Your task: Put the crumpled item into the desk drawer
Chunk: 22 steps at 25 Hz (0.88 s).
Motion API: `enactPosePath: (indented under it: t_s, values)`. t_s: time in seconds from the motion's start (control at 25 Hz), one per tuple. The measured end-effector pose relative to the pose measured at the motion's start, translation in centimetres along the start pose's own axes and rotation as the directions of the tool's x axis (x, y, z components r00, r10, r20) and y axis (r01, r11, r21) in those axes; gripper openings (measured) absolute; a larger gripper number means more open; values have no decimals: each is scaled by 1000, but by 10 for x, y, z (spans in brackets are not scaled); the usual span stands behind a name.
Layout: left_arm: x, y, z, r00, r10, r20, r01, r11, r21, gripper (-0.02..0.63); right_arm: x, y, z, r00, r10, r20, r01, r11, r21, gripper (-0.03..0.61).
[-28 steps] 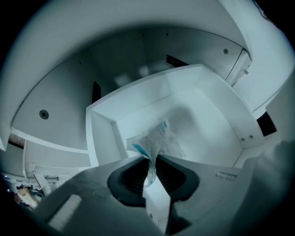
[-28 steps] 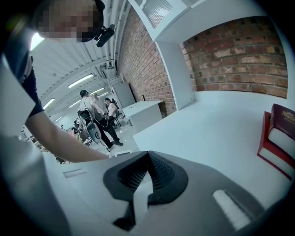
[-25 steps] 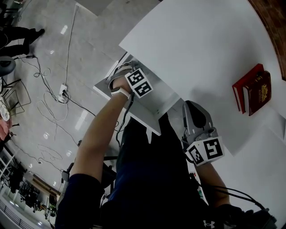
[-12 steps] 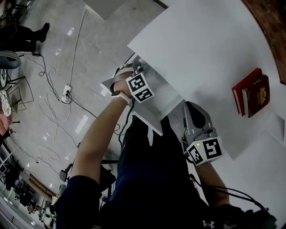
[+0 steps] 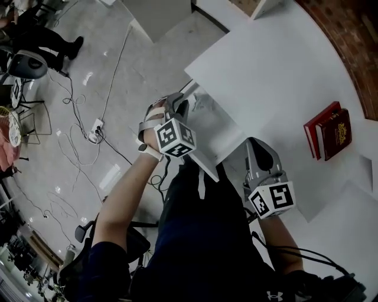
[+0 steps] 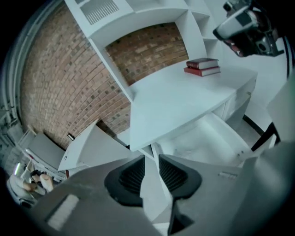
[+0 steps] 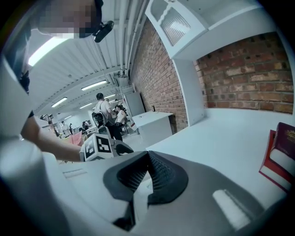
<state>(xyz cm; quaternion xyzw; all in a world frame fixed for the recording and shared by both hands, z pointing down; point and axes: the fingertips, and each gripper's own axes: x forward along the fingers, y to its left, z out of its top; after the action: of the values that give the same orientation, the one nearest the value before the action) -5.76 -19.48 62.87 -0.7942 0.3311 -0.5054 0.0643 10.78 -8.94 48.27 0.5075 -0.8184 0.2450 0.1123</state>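
The white desk [image 5: 266,65] has its drawer [image 5: 221,133] pulled out at the front edge. A pale crumpled shape [image 5: 199,105] seems to lie inside at the drawer's far end, but it is faint. My left gripper [image 5: 179,107] hangs above the drawer's left end, pointing down into it. Its jaws [image 6: 151,159] have just been opening and stand open with nothing between them, and below them is the drawer's pale inside [image 6: 207,138]. My right gripper [image 5: 258,147] rests over the desk's front edge right of the drawer, and its pads [image 7: 147,154] meet at the tips with nothing held.
Two red books [image 5: 328,130] lie at the desk's right, near the brick wall. Cables and a power strip [image 5: 94,127] trail on the floor to the left. Another white desk [image 5: 159,15] stands beyond. People stand in the background [image 7: 103,113].
My left gripper has lifted up out of the drawer, toward the camera. The right gripper has barely moved.
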Motion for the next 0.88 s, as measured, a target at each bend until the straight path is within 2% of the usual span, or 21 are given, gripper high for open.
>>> enactPosePath:
  t_s: [0.24,0.44,0.88]
  values:
    - [-72,22,17,991,77,111,-62,989,-131,106,-7,14,22,999,19,49,-17,999,-37,3]
    - [-131,38,39,968,135,212,-82,967,-241,106,-11,26,45,995,36,92,-29,997,-68,3]
    - [-230,44,81,904,220,367,-39,897,-441,89,-30,48,93,979,65,192,-40,991,-131,3]
